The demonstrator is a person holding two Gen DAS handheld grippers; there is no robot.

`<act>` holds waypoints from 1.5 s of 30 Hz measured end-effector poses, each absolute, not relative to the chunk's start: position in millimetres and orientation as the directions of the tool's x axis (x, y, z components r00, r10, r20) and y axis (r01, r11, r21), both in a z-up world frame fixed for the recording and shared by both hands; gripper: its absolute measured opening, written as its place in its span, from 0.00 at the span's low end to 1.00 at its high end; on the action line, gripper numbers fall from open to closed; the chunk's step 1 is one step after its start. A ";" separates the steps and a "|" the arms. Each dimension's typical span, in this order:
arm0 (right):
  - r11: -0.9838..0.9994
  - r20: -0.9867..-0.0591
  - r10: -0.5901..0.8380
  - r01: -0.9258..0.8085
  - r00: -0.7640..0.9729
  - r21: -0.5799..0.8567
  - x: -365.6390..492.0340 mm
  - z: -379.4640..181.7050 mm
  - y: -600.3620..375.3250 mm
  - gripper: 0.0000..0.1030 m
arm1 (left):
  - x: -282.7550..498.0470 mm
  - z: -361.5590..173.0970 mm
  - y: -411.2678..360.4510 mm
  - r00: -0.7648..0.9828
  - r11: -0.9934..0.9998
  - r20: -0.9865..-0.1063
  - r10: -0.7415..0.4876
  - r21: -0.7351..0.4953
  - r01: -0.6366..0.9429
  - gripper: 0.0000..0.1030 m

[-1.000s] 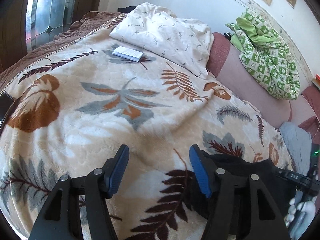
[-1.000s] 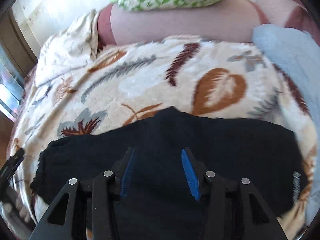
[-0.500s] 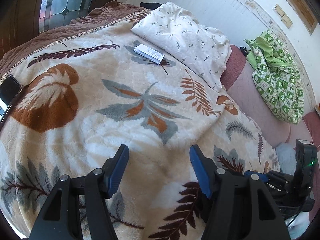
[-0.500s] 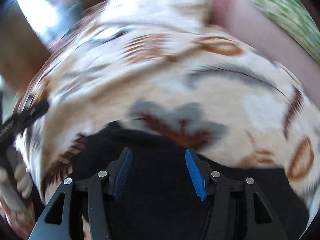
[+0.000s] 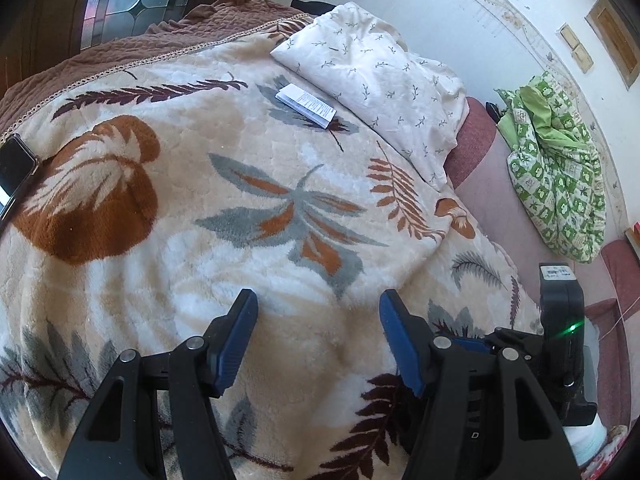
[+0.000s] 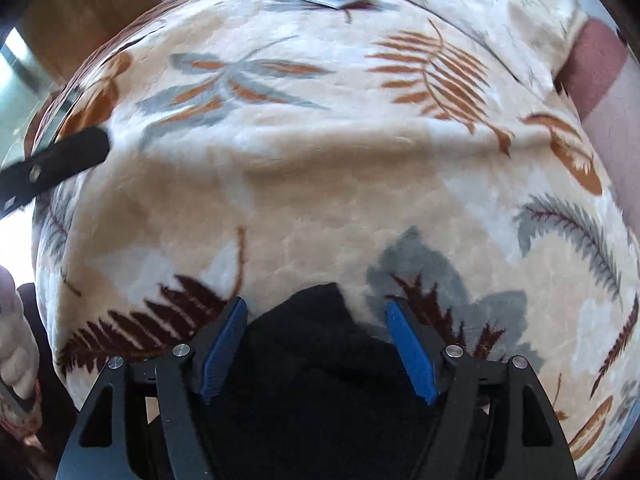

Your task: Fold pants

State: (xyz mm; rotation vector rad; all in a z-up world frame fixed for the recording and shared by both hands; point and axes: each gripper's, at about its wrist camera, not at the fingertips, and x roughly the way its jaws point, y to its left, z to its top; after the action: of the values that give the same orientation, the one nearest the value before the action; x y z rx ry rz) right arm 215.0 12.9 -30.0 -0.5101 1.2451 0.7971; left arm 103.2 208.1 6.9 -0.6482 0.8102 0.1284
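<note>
In your left wrist view, your left hand-held gripper [image 5: 318, 312] is spread wide with nothing between its 2 blue pads, hovering over the leaf-patterned blanket [image 5: 168, 248] on the bed. 1 white booklet [image 5: 306, 105] lies on the blanket just beside 1 white pillow [image 5: 376, 84]; 1 phone [image 5: 14, 164] sits at the blanket's left edge, and 1 green patterned quilt [image 5: 556, 176] is bunched by the wall. Your right hand-held gripper [image 5: 520, 344] shows at lower right.

In your right wrist view, that hand-held gripper [image 6: 316, 316] is also spread, its pads straddling the black pants [image 6: 316, 360] without pinching them. The pants lie bunched on the near edge of the blanket [image 6: 320, 184], a peak of cloth pointing away from you; their long axis cannot be told.
</note>
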 end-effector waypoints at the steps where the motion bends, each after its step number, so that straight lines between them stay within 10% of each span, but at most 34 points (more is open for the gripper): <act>1: 0.644 -0.960 0.263 -0.758 0.096 0.101 213.6 -28.8 9.0 0.75 | 102.9 6.8 208.1 0.694 0.799 -0.708 -0.133 -0.491 -0.347 0.61; 6: 0.647 -0.966 0.238 -0.759 0.106 0.076 205.9 -32.7 6.4 0.70 | 101.2 7.3 208.0 0.701 0.795 -0.699 -0.142 -0.503 -0.339 0.61; 10: 0.667 -0.965 0.229 -0.742 0.130 0.058 199.9 -25.4 8.5 0.29 | 100.2 7.3 206.8 0.706 0.792 -0.689 -0.166 -0.519 -0.320 0.61; 31: 0.762 -0.919 0.322 -0.638 0.225 0.111 206.0 40.8 -32.8 0.25 | 107.7 -10.9 79.8 0.585 0.719 -0.528 -0.616 -0.680 0.142 0.69; 34: 0.761 -0.912 0.338 -0.638 0.233 0.119 202.0 42.2 -33.0 0.25 | 105.8 -12.3 69.6 0.560 0.720 -0.540 -0.629 -0.677 0.156 0.22; 45: 0.778 -0.854 0.431 -0.600 0.291 0.188 193.6 59.8 -85.1 0.25 | 95.1 19.2 17.4 0.590 0.790 -0.566 -0.576 -0.572 0.222 0.18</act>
State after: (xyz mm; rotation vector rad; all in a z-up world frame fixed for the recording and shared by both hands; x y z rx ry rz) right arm 193.6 -85.1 59.8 -0.1808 1.0744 0.6920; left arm 95.1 17.4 19.2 -0.4768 0.8158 -0.4851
